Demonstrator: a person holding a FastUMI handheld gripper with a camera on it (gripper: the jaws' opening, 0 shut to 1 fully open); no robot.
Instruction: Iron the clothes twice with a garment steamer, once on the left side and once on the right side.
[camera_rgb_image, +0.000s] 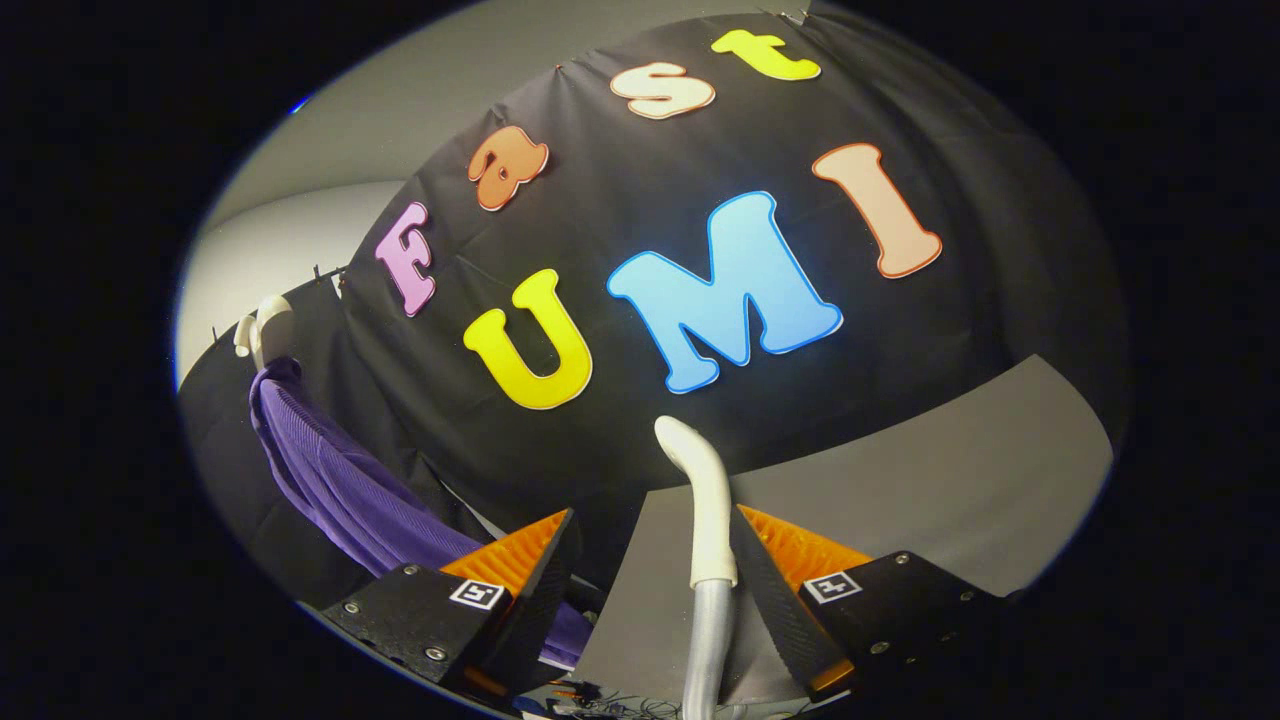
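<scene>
Between my tongs (650, 560): steamer wand (708, 505) upright against one finger, nozzle tipped left | tongs open | purple garment (340, 480) hanging beyond, left

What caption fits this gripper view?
Open fingers flank the steamer; the purple shirt hangs off to the side.

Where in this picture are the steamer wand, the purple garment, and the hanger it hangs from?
steamer wand (708, 500): gripper view, on its white neck, between the jaws, which stand apart.
purple garment (340, 480): gripper view, on its ribbed fabric, beyond the left jaw.
hanger (262, 322): gripper view, on its white hook above the garment.
</scene>
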